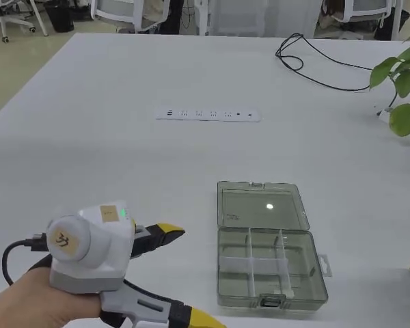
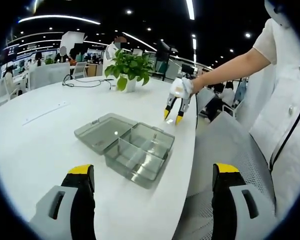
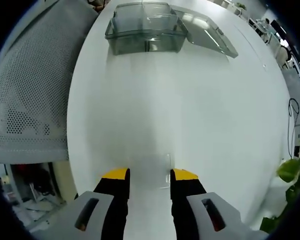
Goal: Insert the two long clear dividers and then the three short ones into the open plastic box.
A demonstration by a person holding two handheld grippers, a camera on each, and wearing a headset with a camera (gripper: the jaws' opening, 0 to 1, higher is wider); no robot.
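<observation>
Smoky plastic box (image 1: pixel 246 298) lies open on smooth white table (image 1: pixel 123 157); left tongs (image 2: pixel 152 170) gape wide, right tongs (image 3: pixel 150 172) narrow, grip unclear

Bright, even overhead light floods the white table (image 1: pixel 123 157), and shadows stay soft and faint. A small glare spot sits on the plastic box lid (image 1: pixel 270 206). In the left gripper view, ceiling strip lights (image 2: pixel 190 7) streak across a dark ceiling. Both gripper views bend strongly at their edges. The right one's near tabletop looks washed out.
</observation>
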